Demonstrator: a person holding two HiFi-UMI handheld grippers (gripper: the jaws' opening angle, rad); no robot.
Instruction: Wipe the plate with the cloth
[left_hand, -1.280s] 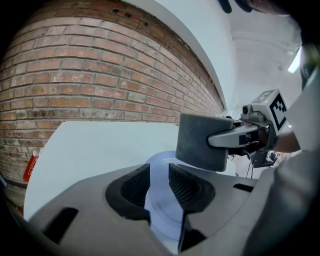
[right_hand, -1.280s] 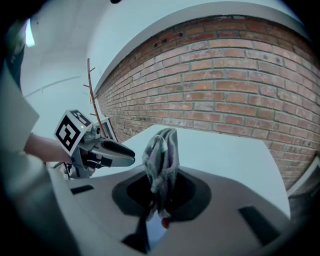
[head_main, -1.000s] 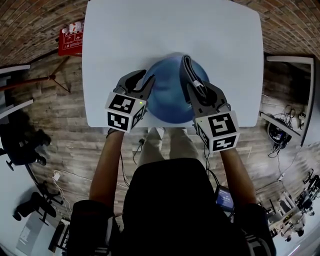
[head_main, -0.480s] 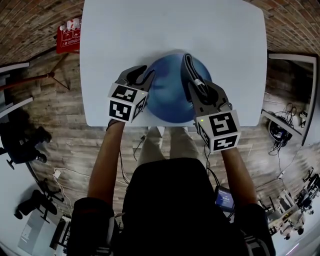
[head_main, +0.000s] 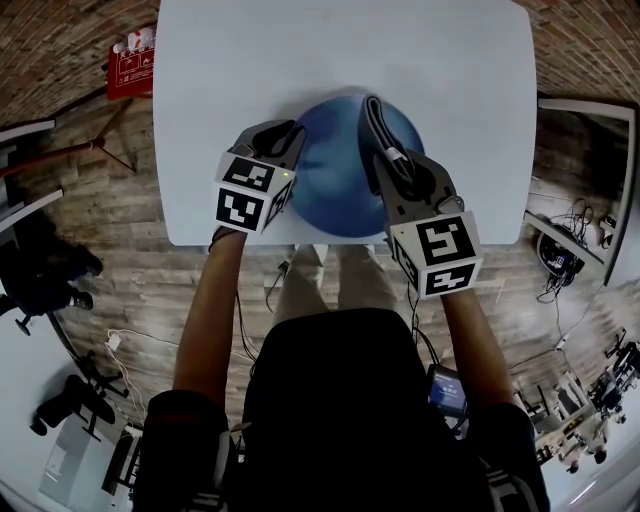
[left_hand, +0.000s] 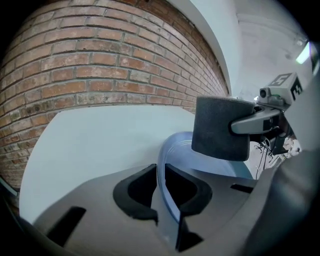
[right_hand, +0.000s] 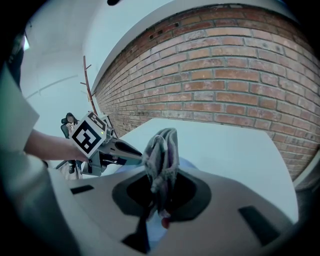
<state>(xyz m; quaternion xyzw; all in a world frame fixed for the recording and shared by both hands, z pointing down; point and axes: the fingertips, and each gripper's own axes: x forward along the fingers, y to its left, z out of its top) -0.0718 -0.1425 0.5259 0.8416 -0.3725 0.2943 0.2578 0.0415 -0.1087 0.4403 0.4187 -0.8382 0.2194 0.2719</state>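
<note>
The left gripper (left_hand: 161, 187) has its fingers clenched on the blue plate (left_hand: 172, 145) at its rim; stiff, smooth and likely breakable, it needs that firm edge hold. The right gripper (right_hand: 160, 200) clamps the soft folded cloth (right_hand: 161, 150), which sticks out past its fingers over the plate.

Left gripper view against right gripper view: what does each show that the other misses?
Only the left gripper view: the left gripper shut on the rim of the blue plate, with the cloth seen flat-on. Only the right gripper view: the right gripper shut on the cloth, which is seen edge-on, and the person's forearm. Both: the plate, the cloth, the white table and the brick wall.
</note>
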